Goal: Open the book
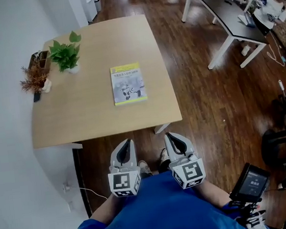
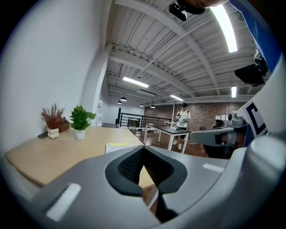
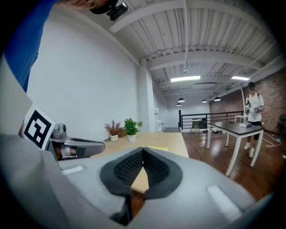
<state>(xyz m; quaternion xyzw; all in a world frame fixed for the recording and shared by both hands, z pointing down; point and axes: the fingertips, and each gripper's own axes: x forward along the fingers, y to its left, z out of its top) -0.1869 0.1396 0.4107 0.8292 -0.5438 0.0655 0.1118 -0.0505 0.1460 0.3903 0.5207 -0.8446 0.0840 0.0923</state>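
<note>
Wooden table (image 1: 89, 115) bears the closed book (image 1: 128, 84), flat near its middle. You hold the left gripper (image 1: 127, 142) and right gripper (image 1: 168, 135) just short of the near edge, each with jaws pressed together, empty.

White wall (image 1: 3, 60), dark wood floor (image 1: 208, 104), pale wooden table (image 1: 82, 118), black-topped desk (image 1: 224, 12), ceiling strip lights (image 2: 225, 27), far brick wall (image 2: 202, 109)

A blue top (image 1: 159, 214) is worn, sleeves included. The left gripper (image 1: 127, 142) and right gripper (image 1: 168, 135) are shelled in pale grey, padded in ribbed black, marker cubes (image 1: 124, 183) stuck on at 6 o'clock.
</note>
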